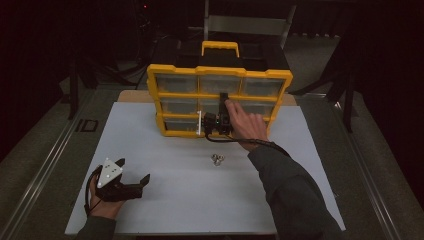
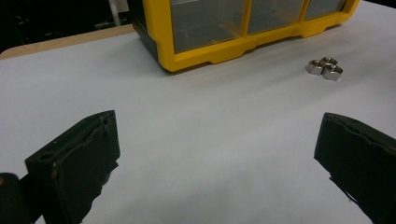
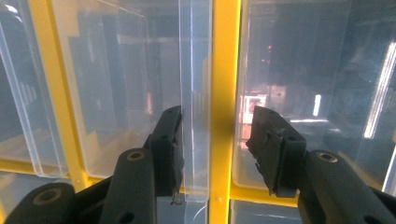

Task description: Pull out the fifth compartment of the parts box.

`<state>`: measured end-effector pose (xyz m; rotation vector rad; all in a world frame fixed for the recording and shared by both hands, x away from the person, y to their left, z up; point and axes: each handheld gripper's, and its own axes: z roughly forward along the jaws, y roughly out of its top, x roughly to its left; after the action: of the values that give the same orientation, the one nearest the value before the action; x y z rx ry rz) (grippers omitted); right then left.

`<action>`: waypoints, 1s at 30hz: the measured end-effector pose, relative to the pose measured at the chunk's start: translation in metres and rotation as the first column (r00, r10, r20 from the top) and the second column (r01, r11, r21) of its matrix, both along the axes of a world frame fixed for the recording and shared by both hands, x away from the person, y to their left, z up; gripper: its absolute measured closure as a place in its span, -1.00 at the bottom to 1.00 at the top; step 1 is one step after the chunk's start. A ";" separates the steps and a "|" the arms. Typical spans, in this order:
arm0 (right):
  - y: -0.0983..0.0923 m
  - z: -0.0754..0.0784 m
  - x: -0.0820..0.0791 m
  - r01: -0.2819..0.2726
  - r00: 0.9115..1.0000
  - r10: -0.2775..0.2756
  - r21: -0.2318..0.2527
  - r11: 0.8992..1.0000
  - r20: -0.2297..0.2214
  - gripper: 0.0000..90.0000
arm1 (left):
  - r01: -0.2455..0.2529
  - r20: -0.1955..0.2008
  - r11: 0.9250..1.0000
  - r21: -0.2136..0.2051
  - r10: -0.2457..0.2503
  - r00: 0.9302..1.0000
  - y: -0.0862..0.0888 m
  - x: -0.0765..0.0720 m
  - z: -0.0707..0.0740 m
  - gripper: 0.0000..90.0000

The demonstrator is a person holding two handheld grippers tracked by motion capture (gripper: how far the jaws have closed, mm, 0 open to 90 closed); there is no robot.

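My right gripper (image 3: 215,144) stands half open, jaws straddling a clear drawer edge (image 3: 195,107) and a yellow divider (image 3: 224,93) of the yellow organizer (image 1: 218,100) upright at the table's far side; pads not pressing. My left gripper (image 2: 217,158) rests wide open on the white table (image 2: 196,130), three hex nuts (image 2: 325,68) lying ahead of it.

A bright yellow plastic organiser case (image 1: 218,82) with clear, colourless drawer fronts stands on a plain white tabletop (image 1: 165,200). In front of the case lie silver metal hex nuts (image 1: 217,159).
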<state>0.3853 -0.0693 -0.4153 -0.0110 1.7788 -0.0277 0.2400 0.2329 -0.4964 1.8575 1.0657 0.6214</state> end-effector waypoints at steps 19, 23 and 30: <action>-0.003 -0.003 -0.008 -0.022 1.000 0.022 -0.003 1.000 0.008 0.35 | 0.002 -0.002 1.000 0.000 -0.002 1.000 0.000 0.000 -0.001 -0.99; -0.003 -0.002 -0.011 -0.029 1.000 0.028 -0.008 1.000 -0.005 0.42 | 0.003 -0.001 1.000 0.003 -0.003 1.000 -0.001 0.000 0.000 -0.99; -0.003 -0.001 -0.011 -0.040 0.998 0.038 -0.023 0.999 -0.055 0.66 | 0.003 -0.003 1.000 0.002 -0.003 1.000 -0.001 0.000 -0.001 -0.99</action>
<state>0.3745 -0.0727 -0.4167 -0.0643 1.8324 -0.0206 0.2402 0.2321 -0.4971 1.8618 1.0643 0.6189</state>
